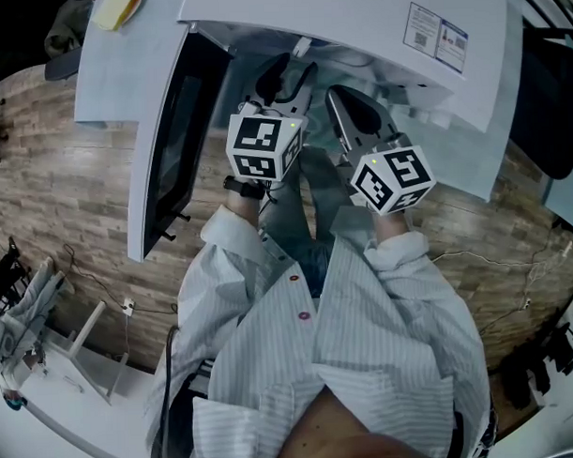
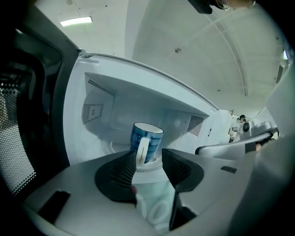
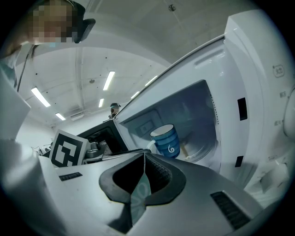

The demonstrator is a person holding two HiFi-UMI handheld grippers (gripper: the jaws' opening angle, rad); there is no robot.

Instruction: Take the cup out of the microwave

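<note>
Place of cup (image 2: 146,138): standing inside the open microwave (image 1: 354,24), on the cavity floor, back from the front edge.
Against the left gripper (image 2: 150,159): sitting just beyond the tips and lining up with the gap between them, handle (image 2: 142,150) nearest; touching neither pad.
Against the right gripper (image 3: 144,156): lying deeper in and off to the right of the tips, well apart.
Left gripper's state: holding its jaws spread, clasping nothing.
Right gripper's state: pressing its jaw tips together, enclosing nothing.
Long axis of cup: running top to bottom, mouth facing up, base down.
Handle's heading: pointing out toward the open front and the left gripper.
Left gripper view alone: showing the handle almost head-on, white against blue glaze, and the vent holes (image 2: 196,124) dotting the cavity's back wall.
Right gripper view alone: showing the side of the cup bearing a white spiral (image 3: 171,149), the handle sticking out at its left, and the left gripper's marker cube (image 3: 68,148) sitting at the picture's left.
Head view alone: showing the door (image 1: 166,143) standing open at the person's left, both grippers reaching into the cavity side by side, a striped shirt (image 1: 366,343) and a wood-pattern floor (image 1: 60,184); hiding the cup under the microwave's top.
</note>
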